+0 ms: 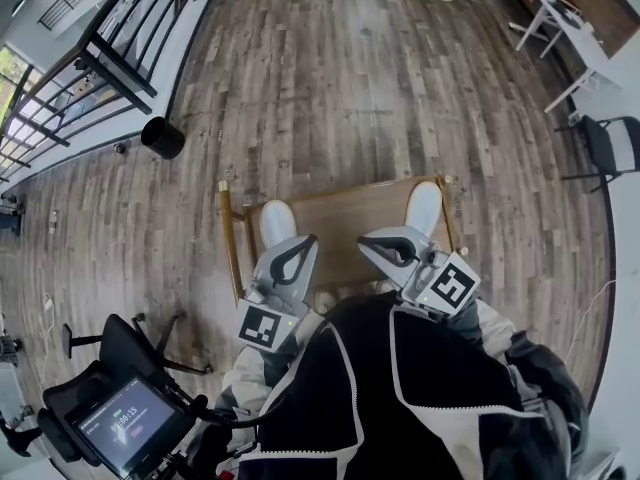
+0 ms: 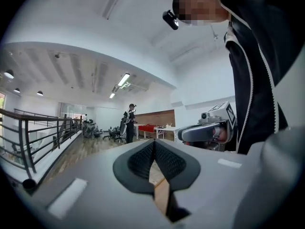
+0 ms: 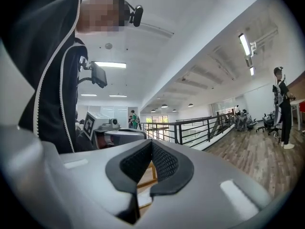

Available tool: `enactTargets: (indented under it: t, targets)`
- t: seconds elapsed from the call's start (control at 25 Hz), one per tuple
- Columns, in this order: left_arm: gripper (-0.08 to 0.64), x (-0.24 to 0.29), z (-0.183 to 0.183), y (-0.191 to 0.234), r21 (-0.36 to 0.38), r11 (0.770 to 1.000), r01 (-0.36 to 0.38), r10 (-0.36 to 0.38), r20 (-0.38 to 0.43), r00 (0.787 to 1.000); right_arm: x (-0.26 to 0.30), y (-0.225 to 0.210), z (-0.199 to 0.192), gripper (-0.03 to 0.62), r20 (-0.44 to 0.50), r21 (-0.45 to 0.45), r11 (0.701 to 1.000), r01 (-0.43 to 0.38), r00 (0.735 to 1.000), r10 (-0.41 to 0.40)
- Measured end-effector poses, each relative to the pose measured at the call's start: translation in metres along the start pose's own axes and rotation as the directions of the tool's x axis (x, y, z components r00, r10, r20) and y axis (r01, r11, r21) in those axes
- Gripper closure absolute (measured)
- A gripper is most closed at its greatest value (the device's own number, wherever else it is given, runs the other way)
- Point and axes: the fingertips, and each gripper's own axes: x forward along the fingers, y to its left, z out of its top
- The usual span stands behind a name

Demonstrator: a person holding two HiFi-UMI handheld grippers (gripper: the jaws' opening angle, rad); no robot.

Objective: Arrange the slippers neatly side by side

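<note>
Two white slippers lie far apart on a low wooden table [image 1: 345,218]: one slipper [image 1: 277,220] near its left end, the other slipper [image 1: 424,206] near its right end. Both grippers are raised level in front of the person's chest, above the table's near edge. In the head view the left gripper [image 1: 298,252] covers the near end of the left slipper, and the right gripper [image 1: 378,245] hangs beside the right one. The left gripper [image 2: 153,146] is shut and holds nothing. The right gripper [image 3: 151,148] is also shut and holds nothing. Each gripper view shows the other gripper alongside.
A black round bin [image 1: 162,137] stands on the wood floor at the left, by a black railing [image 1: 120,58]. A black chair [image 1: 612,146] and white tables [image 1: 572,26] are at the right. A screen on a stand [image 1: 125,423] is at the bottom left. Another person [image 2: 129,123] stands far off.
</note>
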Motion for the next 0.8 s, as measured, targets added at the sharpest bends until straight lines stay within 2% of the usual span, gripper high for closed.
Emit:
enactTargets:
  t: [0.12, 0.36, 0.48, 0.52, 0.56, 0.68, 0.76, 0.8]
  targets:
    - [0.541, -0.005, 0.005, -0.011, 0.013, 1.000, 0.019, -0.019, 0.003, 1.000, -0.005, -0.002, 0.003, 0.589, 0.012, -0.001, 1.000, 0.016, 1.000, -0.016]
    - [0.541, -0.003, 0.003, -0.009, -0.051, 0.998, 0.029, -0.028, 0.017, 0.999, -0.001, -0.004, -0.011, 0.588, -0.026, 0.017, 0.999, 0.028, 0.999, -0.027]
    - [0.541, -0.001, 0.003, -0.012, -0.057, 0.997, 0.042, -0.041, 0.011, 0.999, -0.009, -0.023, -0.032, 0.586, -0.074, 0.065, 0.994, 0.088, 0.994, -0.083]
    - [0.541, 0.000, 0.002, -0.012, -0.063, 0.997, 0.042, -0.042, 0.009, 0.999, -0.013, -0.034, -0.045, 0.560, -0.107, 0.087, 0.989, 0.120, 0.988, -0.110]
    - [0.541, 0.002, 0.001, -0.012, -0.072, 0.997, 0.041, -0.041, 0.006, 0.999, -0.018, -0.046, -0.059, 0.502, -0.144, 0.108, 0.982, 0.158, 0.979, -0.141]
    - [0.540, 0.004, -0.002, -0.012, -0.093, 0.995, 0.041, -0.041, 0.002, 0.999, -0.043, -0.083, -0.104, 0.488, -0.248, 0.153, 0.944, 0.292, 0.936, -0.249]
    - [0.541, 0.004, -0.005, -0.012, -0.089, 0.995, 0.040, -0.041, -0.009, 0.999, -0.060, -0.104, -0.136, 0.476, -0.320, 0.164, 0.913, 0.372, 0.896, -0.308]
    - [0.541, 0.004, -0.007, -0.012, -0.086, 0.996, 0.036, -0.037, -0.015, 0.999, -0.069, -0.113, -0.151, 0.449, -0.358, 0.166, 0.898, 0.407, 0.873, -0.330]
